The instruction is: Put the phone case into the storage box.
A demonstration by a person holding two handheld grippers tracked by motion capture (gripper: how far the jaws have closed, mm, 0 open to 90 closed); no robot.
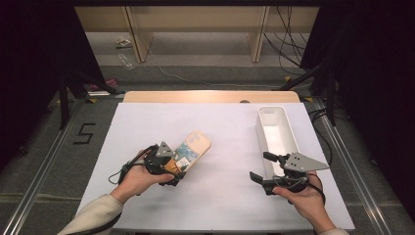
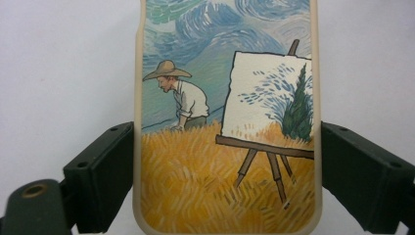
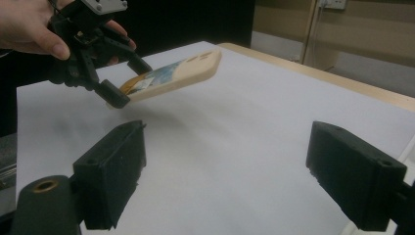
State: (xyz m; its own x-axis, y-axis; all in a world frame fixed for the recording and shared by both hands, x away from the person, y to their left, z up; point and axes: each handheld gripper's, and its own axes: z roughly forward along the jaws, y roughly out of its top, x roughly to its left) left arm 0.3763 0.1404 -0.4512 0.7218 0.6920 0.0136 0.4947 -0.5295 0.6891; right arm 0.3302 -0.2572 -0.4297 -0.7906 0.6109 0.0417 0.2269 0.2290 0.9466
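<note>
My left gripper [image 1: 173, 169] is shut on a phone case [image 1: 193, 147] with a cream rim and a painted back: a man in a straw hat, a wheat field and an easel. In the left gripper view both black jaws press on the long sides of the phone case [image 2: 225, 122] near its lower end. The right gripper view shows the phone case [image 3: 181, 73] held tilted above the white sheet, with the left gripper [image 3: 131, 81] at its near end. My right gripper [image 1: 260, 165] hovers at the right front of the table, open, with nothing between its jaws [image 3: 225, 161].
A long white bin [image 1: 259, 132] stands at the right side of the table, just beyond the right gripper. The table is covered by a white sheet [image 1: 220, 196], with a wooden strip [image 1: 210, 96] along its far edge. Black stands and cables flank the table.
</note>
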